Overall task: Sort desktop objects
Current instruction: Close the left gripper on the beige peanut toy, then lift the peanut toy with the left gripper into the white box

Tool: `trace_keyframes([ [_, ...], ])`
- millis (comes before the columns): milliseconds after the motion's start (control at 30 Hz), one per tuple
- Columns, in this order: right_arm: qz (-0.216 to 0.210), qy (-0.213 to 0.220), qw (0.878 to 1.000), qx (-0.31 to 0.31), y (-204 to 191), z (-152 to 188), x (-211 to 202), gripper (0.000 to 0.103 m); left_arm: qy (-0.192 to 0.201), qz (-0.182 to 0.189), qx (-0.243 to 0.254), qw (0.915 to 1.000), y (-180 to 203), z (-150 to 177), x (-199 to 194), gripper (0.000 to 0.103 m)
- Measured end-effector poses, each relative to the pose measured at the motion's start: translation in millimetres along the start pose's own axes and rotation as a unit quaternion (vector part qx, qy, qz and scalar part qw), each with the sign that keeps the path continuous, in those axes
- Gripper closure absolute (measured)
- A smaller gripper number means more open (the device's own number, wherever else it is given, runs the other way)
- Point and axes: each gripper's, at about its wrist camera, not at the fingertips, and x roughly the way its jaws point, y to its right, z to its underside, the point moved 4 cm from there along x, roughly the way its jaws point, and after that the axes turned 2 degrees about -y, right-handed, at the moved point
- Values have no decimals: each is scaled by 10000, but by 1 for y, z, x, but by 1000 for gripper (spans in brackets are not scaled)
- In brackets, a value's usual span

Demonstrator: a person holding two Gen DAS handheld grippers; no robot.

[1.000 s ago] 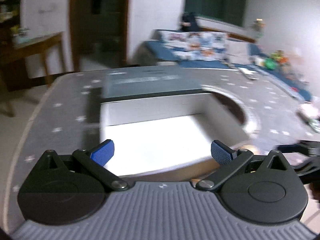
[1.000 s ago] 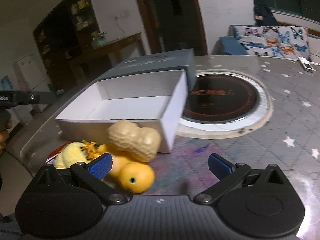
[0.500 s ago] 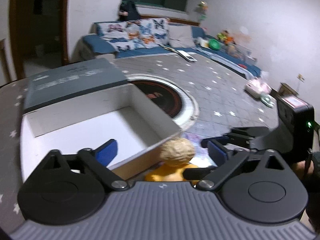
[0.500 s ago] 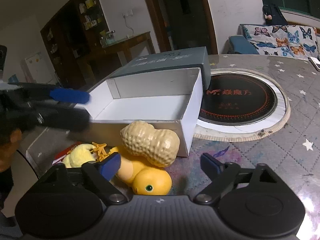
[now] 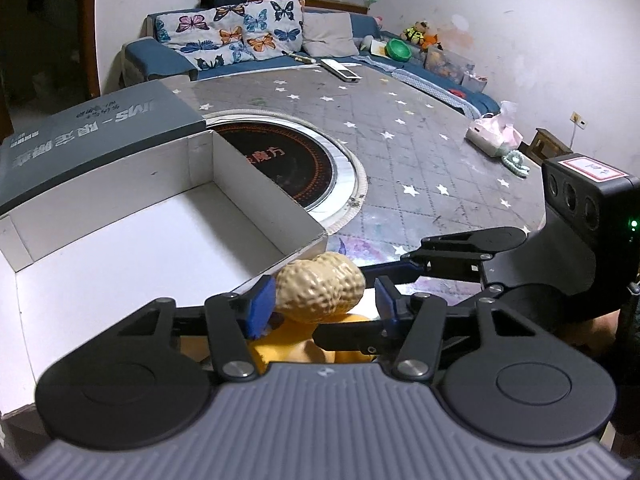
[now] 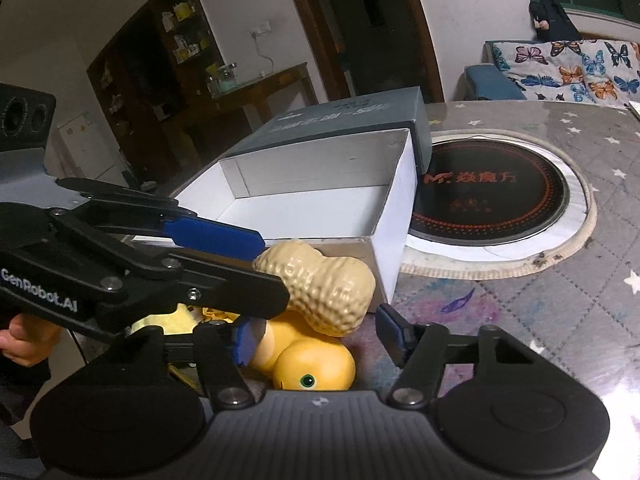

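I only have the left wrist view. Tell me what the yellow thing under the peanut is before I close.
Observer: It is a yellow duck with a green eye. The peanut rests on top of it.
Operator: Report anything else down there.
Observer: A paler yellow toy lies beside the duck, half hidden behind the left gripper.
Operator: Say where the right gripper stands.
Observer: The right gripper is open, with one finger on either side of the duck's head.

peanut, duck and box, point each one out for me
peanut (image 6: 320, 282), right wrist view, on the middle of its bumpy shell
duck (image 6: 316, 364), right wrist view, on its yellow head above the eye
box (image 5: 140, 256), left wrist view, on its bare white floor
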Motion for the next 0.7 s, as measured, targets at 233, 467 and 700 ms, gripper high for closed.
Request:
trace_keyframes([
  [233,38,35,10000,-46,-3,0,0,47,-64,-42,-82,9999,-5,2,5,48],
  [467,256,88,9992,-297,-11,-4,-9,48,-50,-3,-242,9997,-11,2,3,60],
  [700,296,236,9973,-624,-27,-26,-20,48,297,-72,-227,9993,-10,-10,-19,60],
])
